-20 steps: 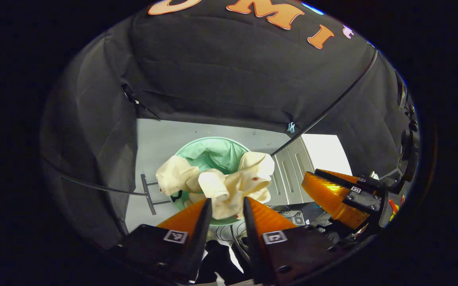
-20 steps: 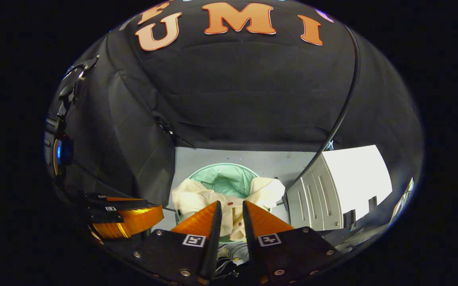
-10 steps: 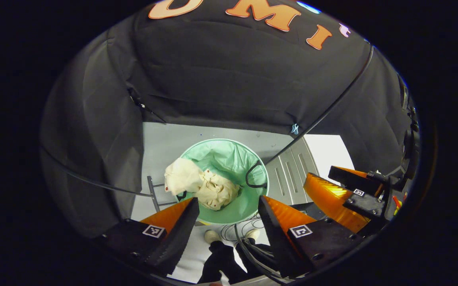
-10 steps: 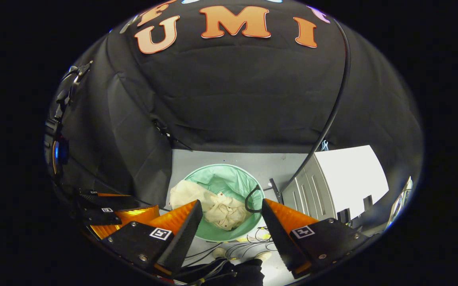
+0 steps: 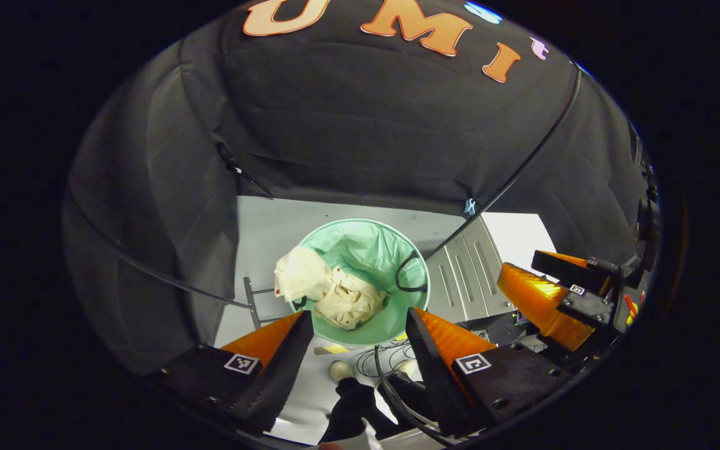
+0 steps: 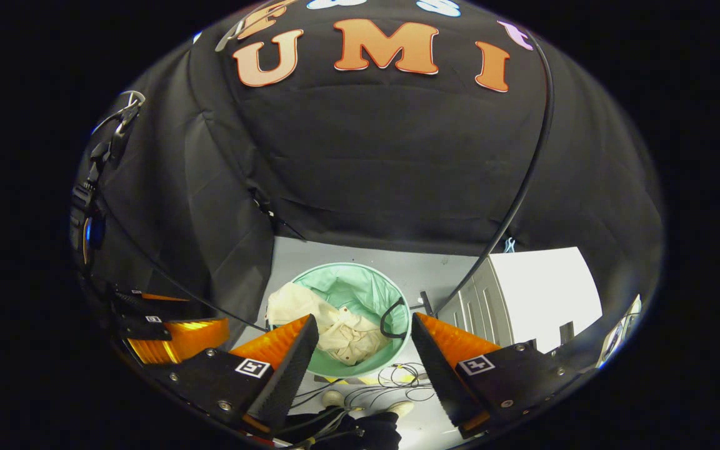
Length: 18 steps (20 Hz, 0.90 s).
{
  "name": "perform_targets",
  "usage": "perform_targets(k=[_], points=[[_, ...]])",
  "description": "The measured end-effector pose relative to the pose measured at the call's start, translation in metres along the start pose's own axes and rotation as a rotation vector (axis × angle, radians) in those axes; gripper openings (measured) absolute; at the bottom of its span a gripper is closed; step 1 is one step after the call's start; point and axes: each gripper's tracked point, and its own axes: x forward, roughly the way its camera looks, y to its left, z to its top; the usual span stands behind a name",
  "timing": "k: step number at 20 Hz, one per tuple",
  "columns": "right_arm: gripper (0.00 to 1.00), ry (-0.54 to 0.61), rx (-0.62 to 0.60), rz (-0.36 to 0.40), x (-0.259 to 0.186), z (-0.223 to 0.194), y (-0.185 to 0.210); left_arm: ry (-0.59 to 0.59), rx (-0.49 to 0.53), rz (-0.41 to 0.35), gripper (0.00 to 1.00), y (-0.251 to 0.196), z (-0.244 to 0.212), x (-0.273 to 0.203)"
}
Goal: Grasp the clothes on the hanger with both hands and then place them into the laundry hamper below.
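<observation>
A cream garment (image 5: 335,297) (image 6: 329,322) lies crumpled in the round green laundry hamper (image 5: 369,237) (image 6: 360,278) on the floor below; part of it drapes over the hamper's left rim. My left gripper (image 5: 360,322) hangs open high above the hamper, nothing between its fingers. My right gripper (image 6: 365,325) is open too, likewise high above the hamper and holding nothing. In the left gripper view the right gripper (image 5: 547,294) appears at the right; in the right gripper view the left gripper (image 6: 172,328) appears at the lower left.
A grey-white cabinet (image 5: 466,275) (image 6: 522,300) stands right of the hamper. A black cable (image 5: 510,178) (image 6: 522,181) slants across the booth wall. A metal rack foot (image 5: 254,300) lies left of the hamper. Loose cables and a person's shoes (image 5: 338,370) are on the floor near the hamper.
Both grippers opened and let go of the garment, which dropped into the hamper. Since half a second ago the views have shifted only slightly.
</observation>
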Motion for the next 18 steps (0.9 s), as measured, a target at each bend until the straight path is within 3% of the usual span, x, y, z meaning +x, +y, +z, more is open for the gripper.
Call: perform_targets(k=[6,11,18], points=[[0.94,-0.044,-0.009,0.004,-0.035,0.003,-0.016,-0.038,-0.112,0.051,0.98,0.027,-0.014,-0.029],[0.94,-0.112,0.029,-0.027,-0.075,0.022,-0.055,-0.175,-0.137,0.168,0.98,0.072,0.001,-0.072],[0.94,-0.324,0.104,-0.12,-0.139,0.103,-0.128,-0.412,-0.088,0.214,0.98,0.097,0.083,-0.145]])
